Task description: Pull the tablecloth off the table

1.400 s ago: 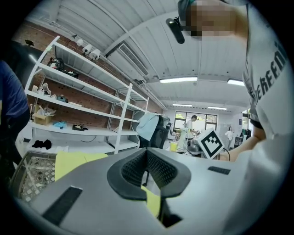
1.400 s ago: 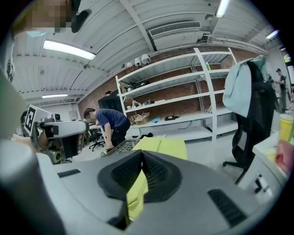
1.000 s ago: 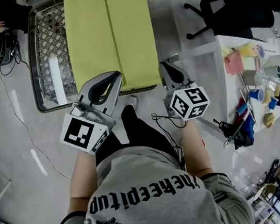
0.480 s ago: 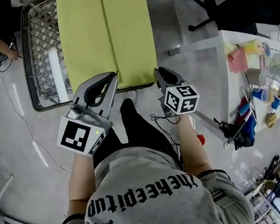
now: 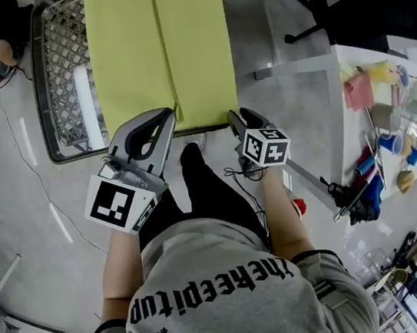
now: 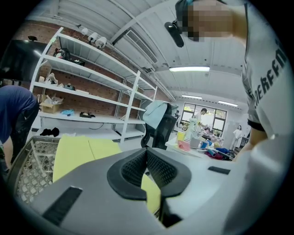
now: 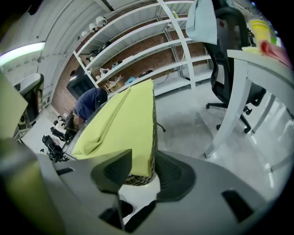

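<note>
Shirt [image 5: 212, 293] print reads "thekeepitup", upside down. Both arms reach fwd and down, side by side. L gripper [image 5: 163, 114] [image 6: 147, 152]: pads pressed tight together, nothing seen btwn them, tip right at the near edge of the yellow tablecloth [image 5: 159, 45]. R gripper [image 5: 233, 115] [image 7: 141, 160]: jaws spread apart, w/ the cloth's near corner and the table [image 5: 62, 67] rim sitting in the gap, not pinched. Cloth lies flat on the woven table top, one fold line down the middle. White desk [image 5: 337, 88] and black chair [image 5: 371, 6] stand off to the right
</note>
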The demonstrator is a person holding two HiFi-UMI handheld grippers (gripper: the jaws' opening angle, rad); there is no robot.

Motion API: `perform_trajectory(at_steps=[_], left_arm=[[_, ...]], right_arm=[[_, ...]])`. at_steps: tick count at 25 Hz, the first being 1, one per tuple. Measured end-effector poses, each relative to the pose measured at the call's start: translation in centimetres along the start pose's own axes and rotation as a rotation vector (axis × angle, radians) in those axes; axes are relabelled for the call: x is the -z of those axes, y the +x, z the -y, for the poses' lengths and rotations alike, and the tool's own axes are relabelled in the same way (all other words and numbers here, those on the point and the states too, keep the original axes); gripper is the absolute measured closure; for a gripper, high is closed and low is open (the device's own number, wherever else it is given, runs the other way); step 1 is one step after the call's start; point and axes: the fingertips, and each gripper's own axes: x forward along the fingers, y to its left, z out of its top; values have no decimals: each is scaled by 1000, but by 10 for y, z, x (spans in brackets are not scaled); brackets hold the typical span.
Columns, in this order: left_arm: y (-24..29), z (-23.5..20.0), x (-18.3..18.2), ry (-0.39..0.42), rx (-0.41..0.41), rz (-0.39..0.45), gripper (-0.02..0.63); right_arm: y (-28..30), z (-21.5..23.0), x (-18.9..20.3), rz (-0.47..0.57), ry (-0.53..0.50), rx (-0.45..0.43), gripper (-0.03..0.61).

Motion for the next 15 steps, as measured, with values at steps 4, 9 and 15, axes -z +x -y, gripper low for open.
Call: perform_trajectory(at_steps=[4,9,15], left_arm=[[-2,-2,2,-1,1,-3,599],[-6,-6,1,4,13,-7,600],[-14,-12,-6,14,38,-3,600]], right_arm=[[8,4,9,-33,27,15,433],[10,1,8,-63,11,70,473],[-8,-9,-6,12,44,141,566]])
